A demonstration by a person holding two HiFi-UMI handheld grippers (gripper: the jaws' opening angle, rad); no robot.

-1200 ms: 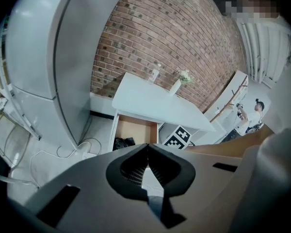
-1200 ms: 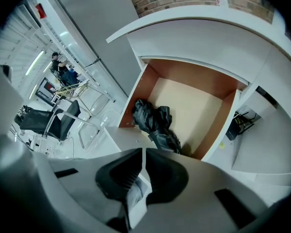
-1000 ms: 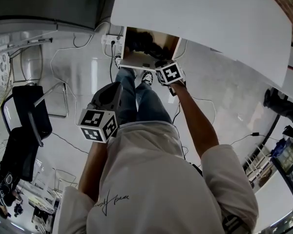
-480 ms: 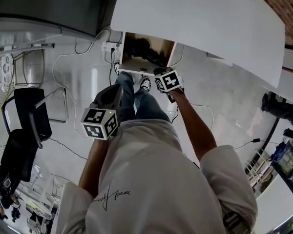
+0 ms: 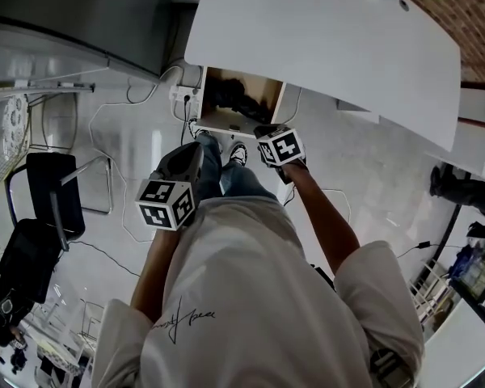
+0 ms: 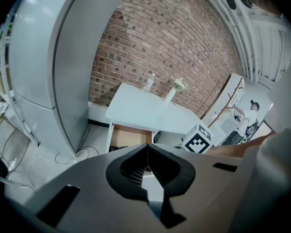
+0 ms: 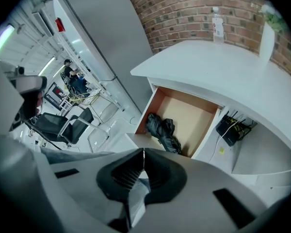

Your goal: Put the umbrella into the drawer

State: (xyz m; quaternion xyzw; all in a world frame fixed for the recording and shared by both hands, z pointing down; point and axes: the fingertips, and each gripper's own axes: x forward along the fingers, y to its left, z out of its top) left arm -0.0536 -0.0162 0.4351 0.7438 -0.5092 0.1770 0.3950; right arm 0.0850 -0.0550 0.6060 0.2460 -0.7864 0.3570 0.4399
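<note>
Seen in open drawer (image 7: pixel 196 115) below white desk (image 7: pixel 223 76): folded black umbrella (image 7: pixel 163 132). Left claw (image 6: pixel 147 148) and right claw (image 7: pixel 143 152) pressed together, empty.

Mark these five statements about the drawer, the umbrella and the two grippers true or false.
1. The umbrella lies inside the open drawer. True.
2. The right gripper is clamped on the umbrella. False: its jaws are together on nothing, above the drawer.
3. The drawer is pushed fully shut. False: it is pulled out from under the table.
4. The left gripper has its jaws together and empty. True.
5. A bottle stands on the table. True.
</note>
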